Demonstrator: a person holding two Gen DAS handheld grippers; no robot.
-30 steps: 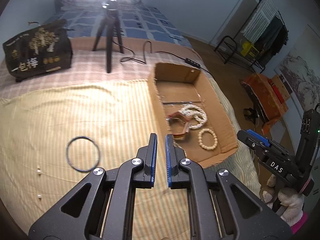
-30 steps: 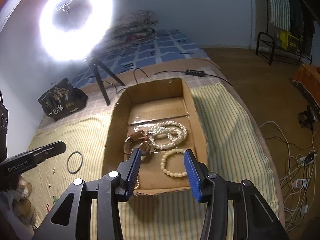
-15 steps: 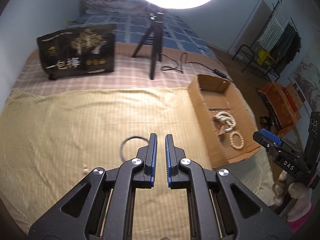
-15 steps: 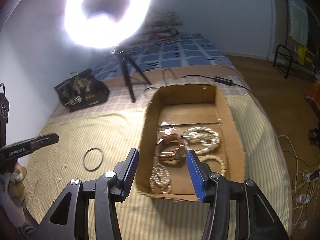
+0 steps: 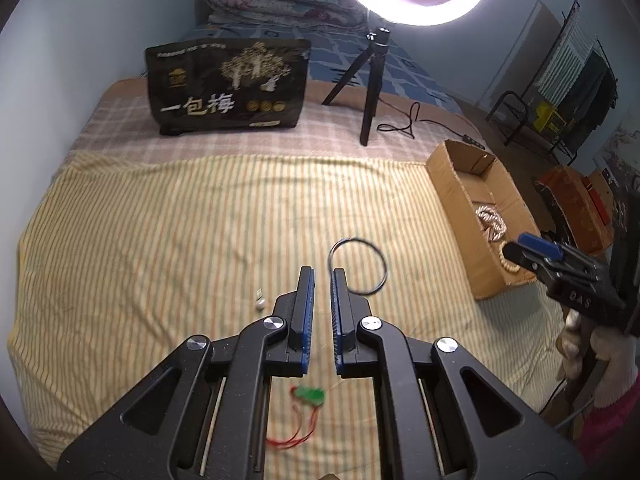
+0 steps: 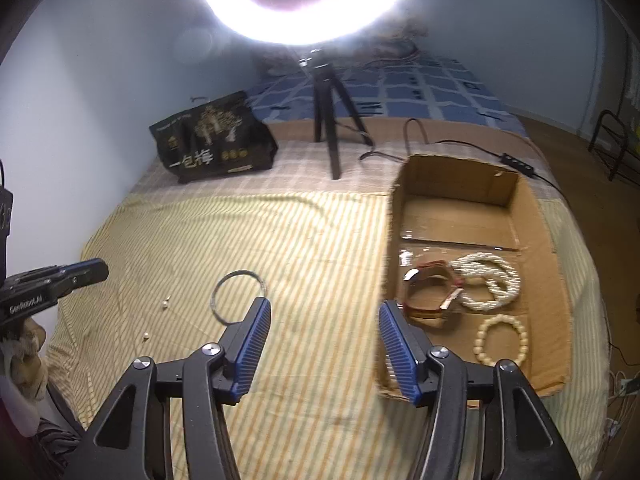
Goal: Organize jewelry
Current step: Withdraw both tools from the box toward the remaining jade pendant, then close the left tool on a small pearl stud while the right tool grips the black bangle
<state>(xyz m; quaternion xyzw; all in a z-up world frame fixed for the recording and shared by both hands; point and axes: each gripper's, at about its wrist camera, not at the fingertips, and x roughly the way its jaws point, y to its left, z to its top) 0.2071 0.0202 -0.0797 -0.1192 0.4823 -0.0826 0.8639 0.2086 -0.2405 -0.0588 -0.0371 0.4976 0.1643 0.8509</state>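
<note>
Inside the cardboard box (image 6: 536,216) lie a pearl necklace (image 6: 490,286), bead bracelet (image 6: 502,340) and brown bangle (image 6: 430,294).

In the left view the tool (image 5: 322,276) hides part of the ring (image 5: 357,265), and the box (image 5: 456,204) wall hides most of its jewelry. The specks (image 6: 165,305) on the bed are too small to identify. Glare whites out the lamp (image 6: 300,4).
</note>
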